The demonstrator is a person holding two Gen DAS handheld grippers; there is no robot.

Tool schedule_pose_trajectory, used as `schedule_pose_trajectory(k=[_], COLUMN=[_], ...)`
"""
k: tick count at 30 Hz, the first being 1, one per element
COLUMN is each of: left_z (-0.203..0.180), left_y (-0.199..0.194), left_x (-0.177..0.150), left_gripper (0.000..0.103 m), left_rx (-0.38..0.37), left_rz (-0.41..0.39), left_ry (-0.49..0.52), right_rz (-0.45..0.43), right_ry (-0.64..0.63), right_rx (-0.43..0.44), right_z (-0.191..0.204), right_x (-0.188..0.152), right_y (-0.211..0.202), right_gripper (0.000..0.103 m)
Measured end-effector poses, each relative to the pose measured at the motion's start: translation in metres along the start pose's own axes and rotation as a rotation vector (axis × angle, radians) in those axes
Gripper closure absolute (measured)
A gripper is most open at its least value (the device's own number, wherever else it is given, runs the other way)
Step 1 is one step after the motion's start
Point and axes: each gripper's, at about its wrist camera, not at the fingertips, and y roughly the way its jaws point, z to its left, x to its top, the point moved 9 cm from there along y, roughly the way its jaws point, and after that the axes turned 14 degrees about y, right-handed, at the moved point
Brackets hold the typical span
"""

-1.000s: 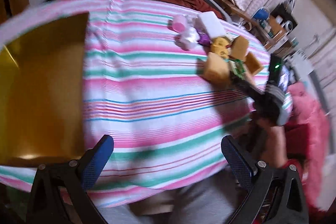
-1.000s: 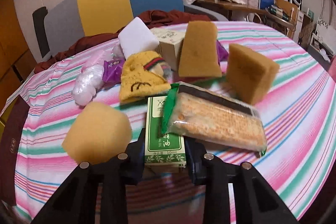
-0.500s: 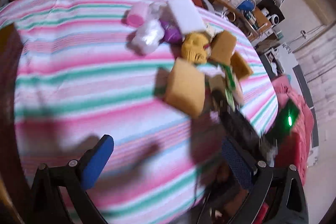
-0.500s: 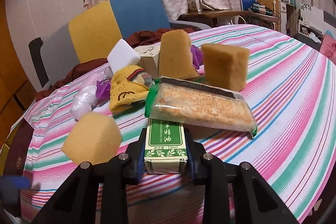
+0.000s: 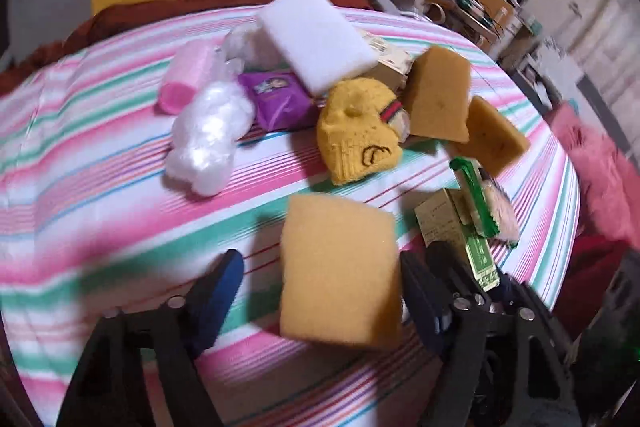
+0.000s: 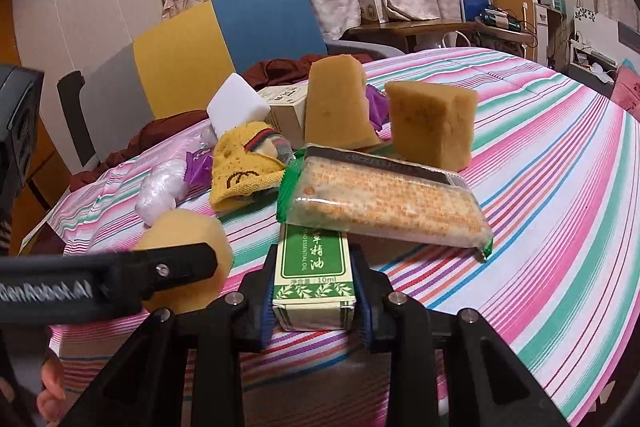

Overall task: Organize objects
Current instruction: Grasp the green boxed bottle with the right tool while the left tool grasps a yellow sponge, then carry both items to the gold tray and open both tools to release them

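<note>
Your right gripper [image 6: 314, 301] is clamped on the green oil box [image 6: 313, 267], both blue pads pressed flat against its long side walls near the end closest to you. Your left gripper [image 5: 320, 291] stands wide apart around the near yellow sponge [image 5: 340, 271]; its right pad looks to be at the sponge's edge, its left pad well clear, so nothing is gripped there yet.

Take the oil box as your landmark. It rests on the striped tablecloth [image 6: 560, 195], and the cracker packet [image 6: 384, 199] lies across its far end, so the packet is likely to slide or tip when you lift. The near yellow sponge sits just left of the box. Behind the box are the yellow knit pouch [image 6: 240, 167], two more sponge blocks [image 6: 432, 123] standing up, a white foam block [image 6: 236, 105] and a beige carton [image 6: 286, 107].

The box is thin cardboard, light and fairly stiff along its edges but easy to crush on its broad faces, so moderate squeeze is probably enough. Its print reads 10ml, so expect little weight, perhaps a small bottle inside. The sponge is soft and very light and will give under the pads; take it across its middle and close well in before trusting the hold.
</note>
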Motion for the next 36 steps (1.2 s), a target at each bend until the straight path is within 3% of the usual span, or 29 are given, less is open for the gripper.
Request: schedule_pose_trajectory(k=[6,7,8,9,15,21,26,29,36], left_z=[0.001,0.002,0.002,0.000,0.010,0.029,0.036,0.041,0.081], left_y=[0.000,-0.001,-0.004,-0.003,-0.021,-0.044,-0.081,-0.109,-0.181], left_x=[-0.004,-0.003,-0.004,-0.004,-0.023,-0.050,-0.080,-0.090,-0.112], left_gripper=[0.029,0.032,0.048,0.050,0.052,0.052,0.052,0.052,0.051], left_rx=[-0.015,-0.019,-0.027,-0.061,-0.050,-0.095,-0.122,-0.135,-0.019], left_rz=[-0.034,-0.038,-0.046,-0.049,-0.081,-0.095,-0.138,-0.188,-0.293], left_ry=[0.036,0.039,0.040,0.035,-0.018,-0.136,-0.187,-0.208,-0.213], right_rz=[-0.002,-0.002,-0.002,-0.003,-0.008,0.006,0.028,0.052,0.128], right_ry=[-0.008,-0.011,-0.012,-0.013,-0.043,-0.193,-0.321,-0.304,-0.262], right_rx=[-0.005,-0.008,-0.009,-0.009,-0.026,-0.013,0.021,0.043,0.112], right_z=[0.001,0.002,0.002,0.002,0.005,0.030,0.059,0.068,0.095], right_x=[-0.001,-0.001,-0.001,-0.001,-0.003,-0.017,-0.040,-0.049,-0.072], right_y=[0.000,0.000,0.000,0.000,0.000,-0.002,-0.008,-0.012,-0.024], right_gripper=[0.071,0.071,0.071,0.071,0.071,0.072,0.072,0.072,0.072])
